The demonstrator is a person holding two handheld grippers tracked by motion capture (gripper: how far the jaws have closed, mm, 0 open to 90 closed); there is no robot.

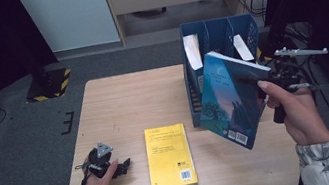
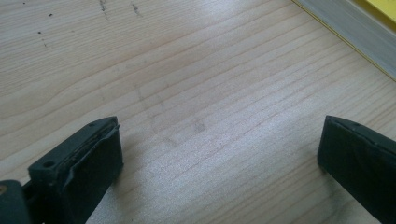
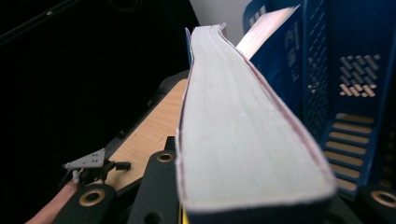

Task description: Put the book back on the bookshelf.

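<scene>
A blue-covered book (image 1: 229,99) hangs tilted in the air in front of the blue file rack (image 1: 217,33), with my right gripper (image 1: 250,77) shut on its upper right edge. In the right gripper view the book's pale page edge (image 3: 238,116) runs away from between the jaws of the right gripper (image 3: 252,198). A yellow book (image 1: 169,156) lies flat near the table's front edge. My left gripper (image 1: 125,166) rests on the wood to the left of it, held by a hand. The left gripper (image 2: 219,149) stands open over bare wood, the yellow book's page edge (image 2: 345,35) just beyond.
The wooden table (image 1: 124,104) is bare across its left and back. The file rack (image 3: 355,70) stands at the table's back right with white papers (image 1: 192,52) in its slots. My left gripper (image 3: 93,168) shows far off. Dark curtains and cables surround the table.
</scene>
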